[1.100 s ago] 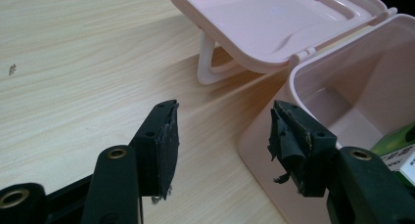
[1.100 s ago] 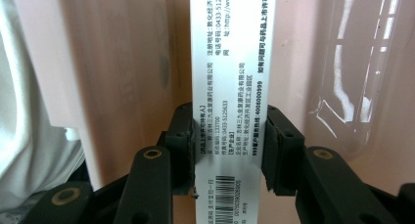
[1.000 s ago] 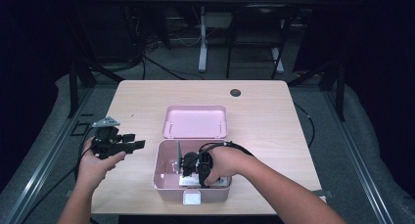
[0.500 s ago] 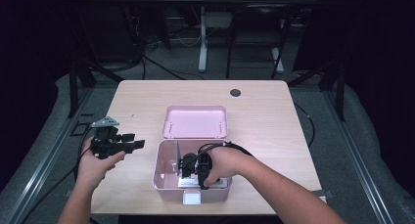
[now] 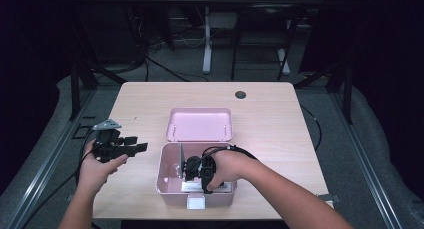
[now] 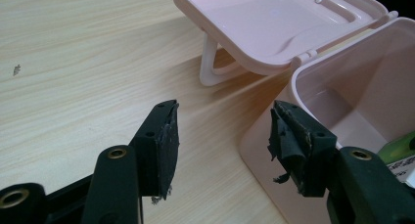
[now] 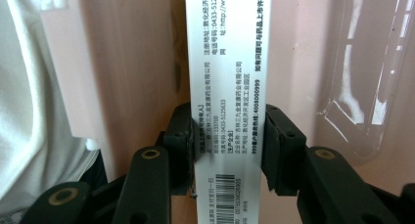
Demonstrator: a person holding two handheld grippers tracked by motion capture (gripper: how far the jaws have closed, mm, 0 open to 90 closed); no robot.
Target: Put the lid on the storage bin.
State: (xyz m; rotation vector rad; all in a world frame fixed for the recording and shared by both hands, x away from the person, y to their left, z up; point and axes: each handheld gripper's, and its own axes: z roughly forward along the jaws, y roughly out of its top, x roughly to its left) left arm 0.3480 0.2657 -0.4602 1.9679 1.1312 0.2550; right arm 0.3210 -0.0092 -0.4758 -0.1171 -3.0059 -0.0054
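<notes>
Barely anything moved vs earlier; right gripper (image 7: 227,145) jaws just eased apart a bit, white printed carton (image 7: 226,87) between them inside the pink plastic box (image 5: 167,181), prob being set down. Left gripper (image 6: 222,136) wide open, empty, parked beside the box.

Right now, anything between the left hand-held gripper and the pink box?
Nothing visible. The left hand-held gripper hangs open over bare table, and the pink box sits just past its jaws with no object between. The right hand-held gripper is already inside the box, its jaws at a white printed carton.
</notes>
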